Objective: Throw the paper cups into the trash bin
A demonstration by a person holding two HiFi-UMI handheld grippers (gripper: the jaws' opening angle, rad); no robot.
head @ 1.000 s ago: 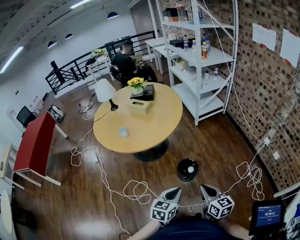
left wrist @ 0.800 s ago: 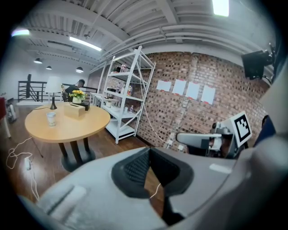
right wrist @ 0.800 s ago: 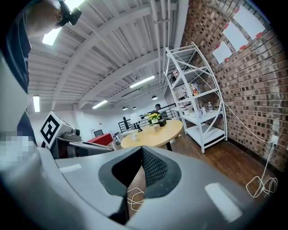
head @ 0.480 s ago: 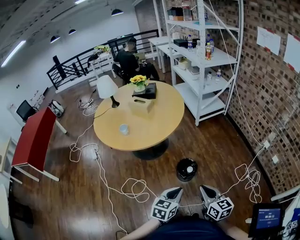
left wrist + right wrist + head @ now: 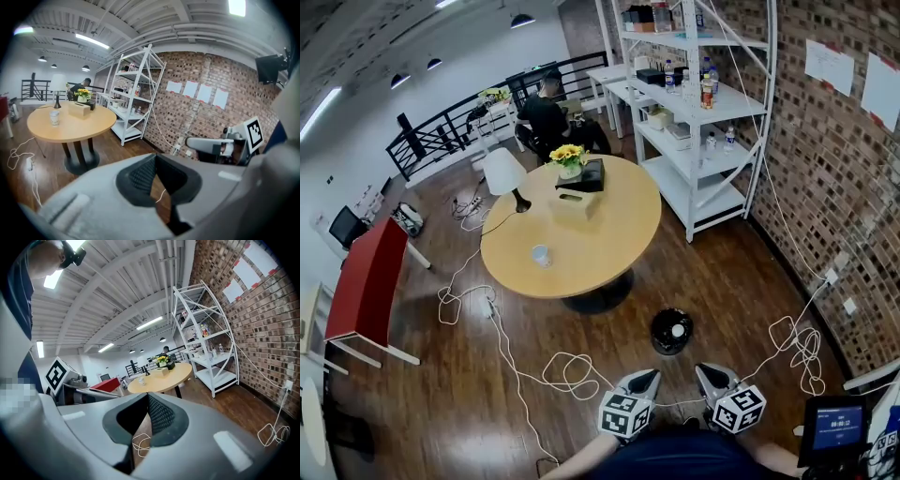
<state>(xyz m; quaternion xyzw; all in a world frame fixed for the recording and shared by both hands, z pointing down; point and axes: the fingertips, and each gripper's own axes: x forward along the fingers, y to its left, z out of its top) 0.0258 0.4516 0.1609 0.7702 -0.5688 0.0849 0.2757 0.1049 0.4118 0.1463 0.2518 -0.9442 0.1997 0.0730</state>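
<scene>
A white paper cup (image 5: pixel 541 254) stands on the round wooden table (image 5: pixel 609 239), well ahead of me; it also shows small and far off as the cup (image 5: pixel 55 117) and the cup (image 5: pixel 142 380) in the two gripper views. A black trash bin (image 5: pixel 671 331) with something white inside stands on the floor by the table's foot. My left gripper (image 5: pixel 644 381) and right gripper (image 5: pixel 708 375) hang low in front of me, side by side, short of the bin. Both are shut with nothing in them: left gripper (image 5: pixel 156 157), right gripper (image 5: pixel 148 395).
On the table stand a tissue box (image 5: pixel 574 200), a flower vase (image 5: pixel 569 161) and a lamp (image 5: pixel 504 173). White cables (image 5: pixel 567 375) loop over the wooden floor between me and the table. A white shelf unit (image 5: pixel 694 122) lines the brick wall. A person (image 5: pixel 546 117) sits beyond.
The head view has shifted slightly, so table and bin sit a little higher in it. Both grippers stay low and shut. Nothing on the table has moved.
</scene>
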